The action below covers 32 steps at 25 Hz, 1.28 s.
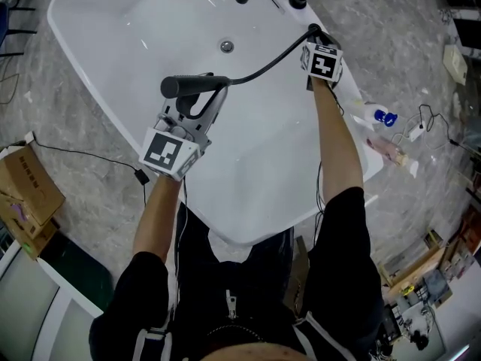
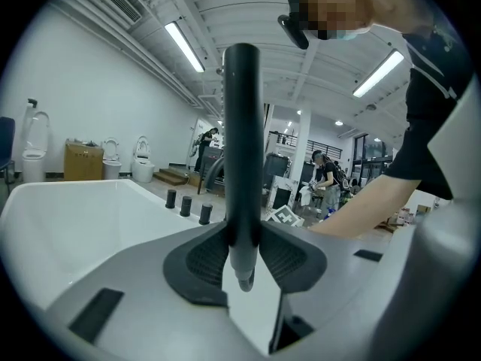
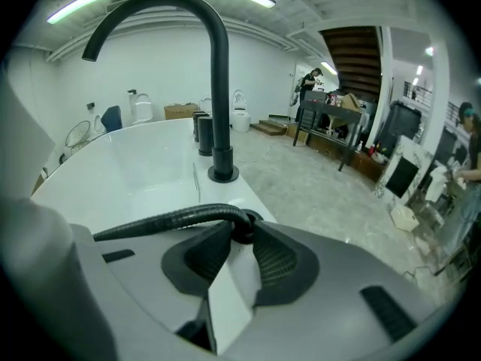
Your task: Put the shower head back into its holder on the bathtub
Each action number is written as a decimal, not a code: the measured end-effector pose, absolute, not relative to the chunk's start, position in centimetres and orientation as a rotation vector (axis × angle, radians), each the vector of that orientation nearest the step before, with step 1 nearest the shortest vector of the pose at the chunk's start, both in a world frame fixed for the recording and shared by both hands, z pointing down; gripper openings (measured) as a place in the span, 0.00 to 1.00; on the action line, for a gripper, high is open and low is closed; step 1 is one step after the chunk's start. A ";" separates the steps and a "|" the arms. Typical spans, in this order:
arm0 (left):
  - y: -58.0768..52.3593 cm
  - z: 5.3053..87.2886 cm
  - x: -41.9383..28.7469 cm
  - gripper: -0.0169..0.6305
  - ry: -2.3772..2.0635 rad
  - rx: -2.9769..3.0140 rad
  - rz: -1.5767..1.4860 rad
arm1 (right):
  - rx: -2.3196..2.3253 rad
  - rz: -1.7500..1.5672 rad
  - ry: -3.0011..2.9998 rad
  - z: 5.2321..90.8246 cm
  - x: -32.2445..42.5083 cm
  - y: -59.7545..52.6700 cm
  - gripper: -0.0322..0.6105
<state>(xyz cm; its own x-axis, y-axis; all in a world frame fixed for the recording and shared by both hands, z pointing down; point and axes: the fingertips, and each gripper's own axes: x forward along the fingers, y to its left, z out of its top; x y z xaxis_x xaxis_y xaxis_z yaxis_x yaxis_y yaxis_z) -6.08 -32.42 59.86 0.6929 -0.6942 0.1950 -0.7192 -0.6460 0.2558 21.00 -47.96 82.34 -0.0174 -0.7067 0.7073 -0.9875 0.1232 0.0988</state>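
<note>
White bathtub (image 1: 98, 43) on a grey floor: the left gripper (image 1: 201, 100) clamps the shower head (image 1: 176, 86), which lies crosswise over the basin. Its holder (image 3: 255, 217), seemingly the rim hole, sits well to the right, where the right gripper (image 1: 315, 36) narrowly pinches the hose (image 1: 270, 62).

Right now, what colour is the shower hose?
Black. The shower hose shows best in the right gripper view.

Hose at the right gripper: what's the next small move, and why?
Probably push the hose down into the holder opening with the right gripper, which grips it right at the rim. A long loop hangs over the bathtub to the shower head in the left gripper, far from the holder.
</note>
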 end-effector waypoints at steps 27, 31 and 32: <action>-34.5 56.4 -0.9 0.24 -1.111 2.640 0.108 | 1.738 0.803 -2.028 75.7 19.5 -31.4 0.10; -34.7 56.7 0.7 0.24 -1.066 2.670 0.148 | 1.723 0.769 -2.047 75.3 18.8 -28.7 0.09; -34.9 56.6 1.2 0.24 -1.057 2.682 0.156 | 1.721 0.755 -2.052 75.0 18.7 -28.1 0.07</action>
<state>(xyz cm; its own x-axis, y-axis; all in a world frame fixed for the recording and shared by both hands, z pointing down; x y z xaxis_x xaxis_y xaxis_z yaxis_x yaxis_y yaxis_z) 1.23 -34.85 56.60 0.7306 -0.6556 0.1909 -0.6828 -0.7040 0.1954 18.69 -28.12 74.99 -0.1957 -0.7880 0.5837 -0.9784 0.1167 -0.1705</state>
